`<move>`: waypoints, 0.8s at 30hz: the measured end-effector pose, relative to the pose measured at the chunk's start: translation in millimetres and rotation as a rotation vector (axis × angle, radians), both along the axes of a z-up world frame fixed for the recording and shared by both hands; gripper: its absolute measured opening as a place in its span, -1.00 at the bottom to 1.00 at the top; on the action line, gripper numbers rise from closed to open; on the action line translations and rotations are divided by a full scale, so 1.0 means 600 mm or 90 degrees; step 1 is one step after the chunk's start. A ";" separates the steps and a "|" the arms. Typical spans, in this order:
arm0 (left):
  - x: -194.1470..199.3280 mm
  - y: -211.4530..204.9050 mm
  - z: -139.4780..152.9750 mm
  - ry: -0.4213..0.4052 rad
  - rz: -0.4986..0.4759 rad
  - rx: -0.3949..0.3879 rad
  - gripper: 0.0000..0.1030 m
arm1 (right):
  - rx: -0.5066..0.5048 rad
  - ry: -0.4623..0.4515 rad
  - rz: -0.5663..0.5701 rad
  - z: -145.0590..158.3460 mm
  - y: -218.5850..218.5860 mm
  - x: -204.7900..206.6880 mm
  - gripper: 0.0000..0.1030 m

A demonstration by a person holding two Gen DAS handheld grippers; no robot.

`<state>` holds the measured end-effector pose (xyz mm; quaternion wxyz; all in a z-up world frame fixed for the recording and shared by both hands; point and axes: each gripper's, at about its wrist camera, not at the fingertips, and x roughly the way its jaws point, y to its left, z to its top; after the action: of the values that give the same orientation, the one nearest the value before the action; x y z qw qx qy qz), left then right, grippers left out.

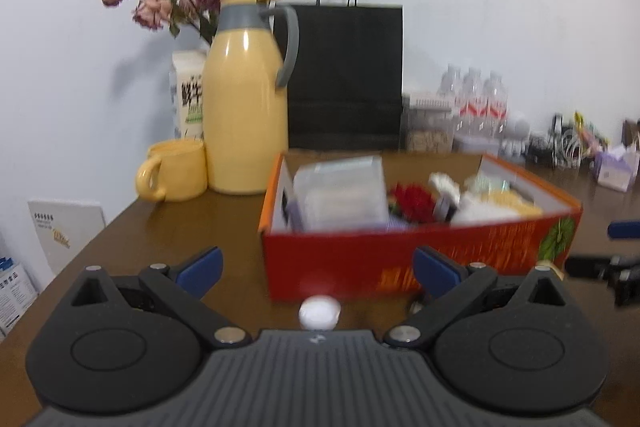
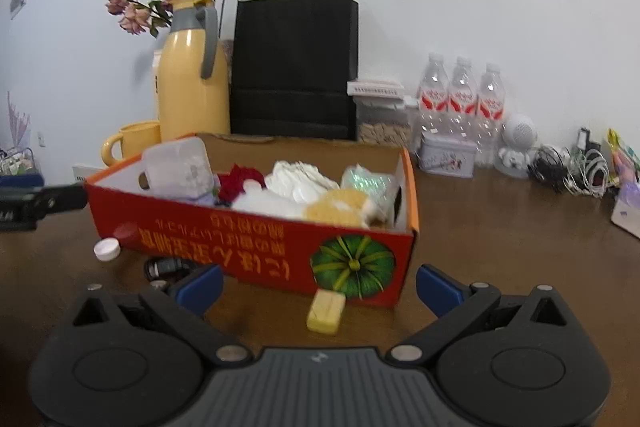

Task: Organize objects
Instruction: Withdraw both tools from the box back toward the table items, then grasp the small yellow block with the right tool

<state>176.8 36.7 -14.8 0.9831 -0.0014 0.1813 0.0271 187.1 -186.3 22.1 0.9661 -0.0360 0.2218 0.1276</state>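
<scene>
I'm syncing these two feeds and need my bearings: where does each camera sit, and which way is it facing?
Left wrist: sits on the left gripper, low over the table, facing the red box and white cap; its open blue-tipped fingers show.
Right wrist: sits on the right gripper, facing the same box's pumpkin end and a yellow block; its open fingers show.
Shared: box, yellow thermos, black bag, and each sees the other gripper.

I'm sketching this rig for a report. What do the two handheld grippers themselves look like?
Both look alike. The left gripper and right gripper each have a dark grey ribbed body, flanked by two black rounded housings with circular recesses. Black linkage arms with silver pivot pins carry blue fingertips. A small pale logo sits on the ribbed body. No cables, sleeves or hands show.
</scene>
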 end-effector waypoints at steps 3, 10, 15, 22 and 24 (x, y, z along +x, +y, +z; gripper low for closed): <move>-0.008 0.016 -0.009 0.017 0.010 -0.021 1.00 | -0.003 0.016 -0.008 -0.008 -0.006 -0.004 1.00; -0.005 0.025 -0.015 0.036 0.023 -0.033 1.00 | -0.022 0.040 -0.014 -0.020 0.001 0.001 1.00; -0.005 0.023 -0.015 0.038 0.022 -0.030 1.00 | -0.012 0.058 -0.002 -0.024 0.005 0.013 0.76; -0.006 0.023 -0.015 0.034 0.025 -0.030 1.00 | -0.025 0.116 -0.038 -0.041 0.017 0.055 0.13; -0.006 0.023 -0.015 0.035 0.025 -0.030 1.00 | -0.012 0.125 -0.048 -0.043 0.014 0.064 0.06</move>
<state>173.0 50.3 -24.1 0.9768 -0.0276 0.2084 0.0420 225.5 -177.9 -3.5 0.9434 -0.0242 0.3178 0.0916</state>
